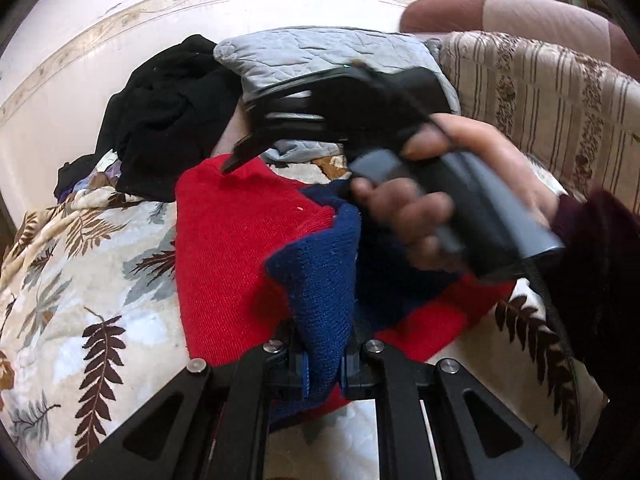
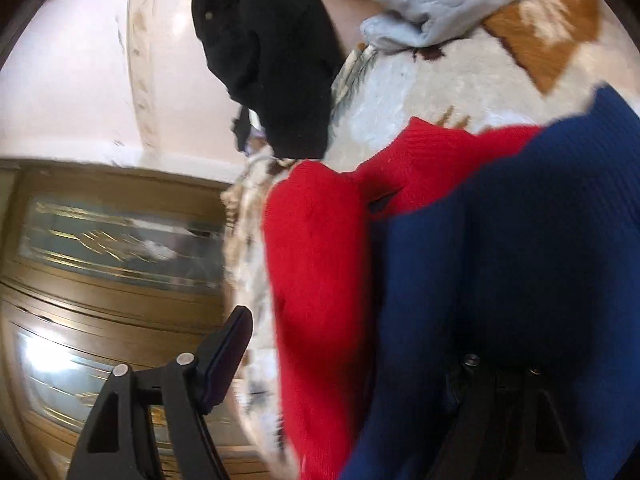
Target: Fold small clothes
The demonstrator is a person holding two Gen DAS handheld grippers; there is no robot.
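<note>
Leftmost, in the left wrist view, a bed blanket (image 1: 80, 264) printed with brown and grey fern leaves is seen, with a black garment (image 1: 168, 120) heaped at its far side against the pale wall. Next to it, toward the middle, a red and navy knitted sweater (image 1: 224, 264) is spread on the blanket. A navy fold of this sweater is pinched between the narrowed fingers of the left gripper (image 1: 324, 364), and the fold is drawn up from the red body. Beyond the sweater, a grey quilted cover (image 1: 320, 52) is bunched. To the right, the right gripper (image 1: 248, 156) is held by a hand (image 1: 448, 200) in a dark maroon sleeve, its black fingers pointed toward the far red edge of the sweater; the contact cannot be judged because of blur. A striped floral sofa (image 1: 560, 96) is seen at the far right.

In the right wrist view, the fingers of the right gripper (image 2: 344, 364) are set wide apart. One finger (image 2: 224, 360) is shown bare over a wooden door panel (image 2: 112, 232), while the other is hidden beneath navy knit. No cloth is seen pinched between them.
</note>
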